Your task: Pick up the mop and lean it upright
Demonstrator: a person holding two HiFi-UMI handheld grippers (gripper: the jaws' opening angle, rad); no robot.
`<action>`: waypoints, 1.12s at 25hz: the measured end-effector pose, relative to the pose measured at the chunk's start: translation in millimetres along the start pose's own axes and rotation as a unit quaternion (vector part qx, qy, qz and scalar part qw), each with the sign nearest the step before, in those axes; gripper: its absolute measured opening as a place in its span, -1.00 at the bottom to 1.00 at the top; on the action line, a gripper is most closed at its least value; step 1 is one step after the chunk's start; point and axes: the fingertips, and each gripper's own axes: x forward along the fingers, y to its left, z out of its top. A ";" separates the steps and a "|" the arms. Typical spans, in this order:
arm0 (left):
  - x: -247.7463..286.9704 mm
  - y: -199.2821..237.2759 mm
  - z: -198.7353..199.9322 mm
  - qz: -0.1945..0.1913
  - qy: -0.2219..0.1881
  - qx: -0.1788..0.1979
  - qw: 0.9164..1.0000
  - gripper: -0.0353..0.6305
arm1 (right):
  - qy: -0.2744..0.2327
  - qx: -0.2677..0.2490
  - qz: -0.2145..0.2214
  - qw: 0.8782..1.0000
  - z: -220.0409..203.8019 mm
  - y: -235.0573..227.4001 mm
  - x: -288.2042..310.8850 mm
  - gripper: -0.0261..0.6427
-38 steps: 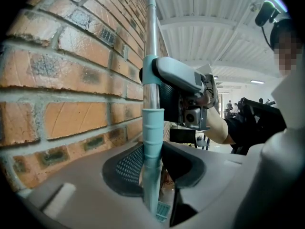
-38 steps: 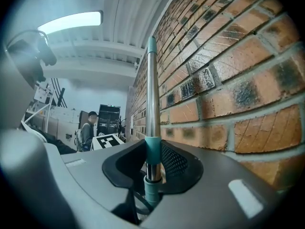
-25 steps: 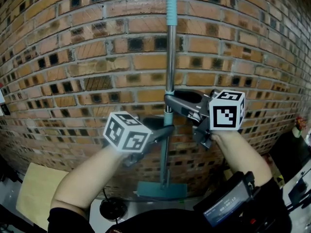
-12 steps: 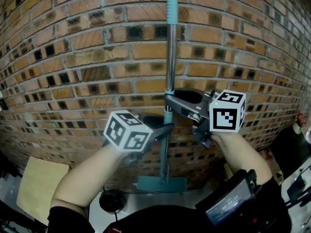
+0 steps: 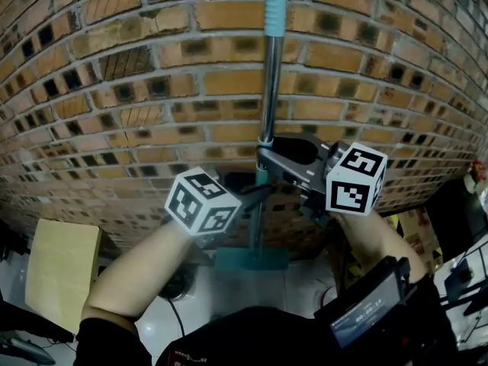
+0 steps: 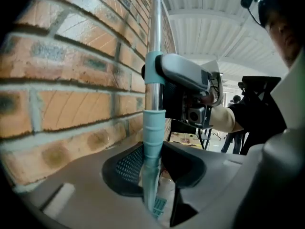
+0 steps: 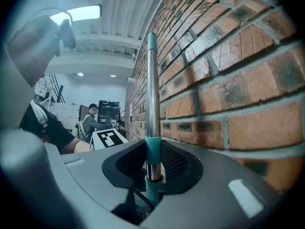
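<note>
Head view, mop: the mop (image 5: 270, 75) stood upright at frame centre, its pole running off the top edge, right in front of the brick wall (image 5: 114, 90).
Head view, mop head: the flat teal mop head (image 5: 252, 259) sat low at centre, down by the pale floor (image 5: 252, 300); whether it touched down, I could not tell.
Head view, grips: the left hand-held gripper (image 5: 255, 197) clasped the pole lower, and the right hand-held gripper (image 5: 267, 156) took it just above. Two stacked holds look meant to stop a long pole swinging.
Left gripper view, jaws: the left hand-held gripper (image 6: 152, 168) was closed on the teal sleeve of the pole (image 6: 153, 123), pads pressing either side.
Left gripper view, above: the right hand-held gripper (image 6: 183, 75) was clamped higher on that same shaft, with brick close on the left.
Right gripper view, jaws: the right hand-held gripper (image 7: 153, 173) was shut around the pole (image 7: 152, 104) at its teal collar, and the metal tube rose straight up.
Right gripper view, wall: the brick wall (image 7: 228, 80) filled the right side, very near the shaft.
Judgement: nearly there; the top only needs resting on the brick before either grip lets go.
</note>
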 end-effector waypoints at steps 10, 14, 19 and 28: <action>54.3 12.7 -124.2 0.006 0.026 -0.027 0.999 -0.53 | 0.035 0.013 0.005 0.999 -132.4 -19.1 6.5 -0.59; 76.0 15.1 -178.5 0.009 0.039 -0.042 0.998 -0.53 | 0.039 0.027 0.002 0.999 -189.5 -27.5 6.7 -0.59; 105.9 19.1 -254.5 0.016 0.058 -0.058 0.996 -0.53 | 0.056 0.047 -0.004 0.997 -270.0 -39.1 7.9 -0.59; 158.5 26.8 -378.6 0.030 0.095 -0.084 0.992 -0.53 | 0.100 0.078 -0.014 0.992 -407.3 -55.6 11.9 -0.57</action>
